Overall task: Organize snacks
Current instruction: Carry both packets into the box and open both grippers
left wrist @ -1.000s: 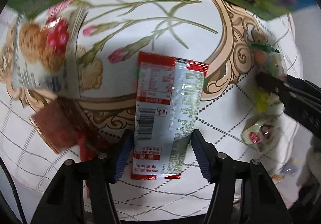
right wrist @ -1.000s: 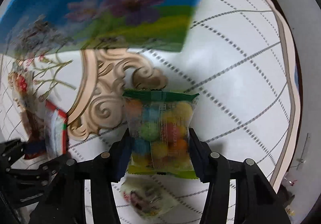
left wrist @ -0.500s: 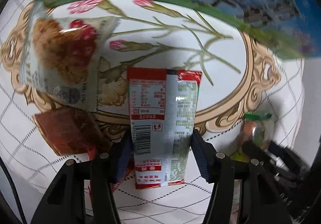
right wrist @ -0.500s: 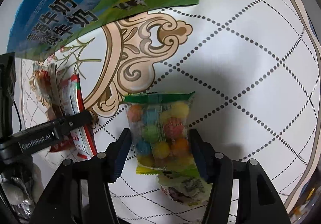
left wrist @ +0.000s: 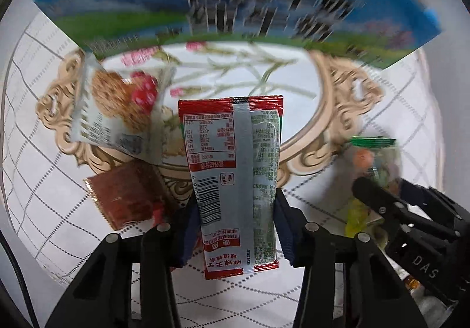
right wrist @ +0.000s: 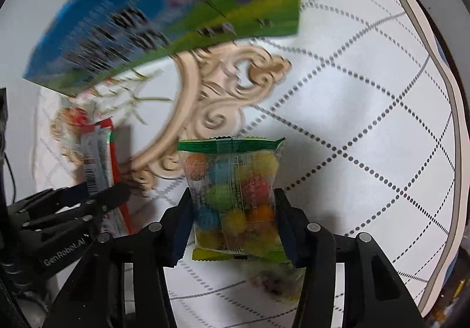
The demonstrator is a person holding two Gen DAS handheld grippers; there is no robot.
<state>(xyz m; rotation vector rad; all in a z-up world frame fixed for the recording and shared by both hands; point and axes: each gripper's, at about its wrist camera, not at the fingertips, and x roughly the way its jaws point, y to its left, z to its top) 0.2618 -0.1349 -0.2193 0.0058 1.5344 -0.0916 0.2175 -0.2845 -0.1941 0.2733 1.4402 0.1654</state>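
Observation:
My left gripper (left wrist: 233, 228) is shut on a red and silver snack packet (left wrist: 230, 169), held above the table with its printed back toward the camera. My right gripper (right wrist: 233, 222) is shut on a clear bag of coloured candy balls (right wrist: 235, 195) with a green top seal. That bag and the right gripper (left wrist: 379, 195) show at the right of the left wrist view. The left gripper (right wrist: 102, 198) and its packet (right wrist: 97, 160) show at the left of the right wrist view. A blue and green milk carton box (left wrist: 235, 4) stands behind; it also shows in the right wrist view (right wrist: 164, 13).
A white cookie packet (left wrist: 117, 113) and a brown-red packet (left wrist: 126, 195) lie on the patterned tablecloth (left wrist: 44, 181) at left. A small wrapped candy (right wrist: 276, 284) lies under the right gripper. The table edge (right wrist: 452, 181) curves at far right.
Both grippers have lifted their packets and drawn back from the table. The box now fills more of both views. The two grippers have come closer together.

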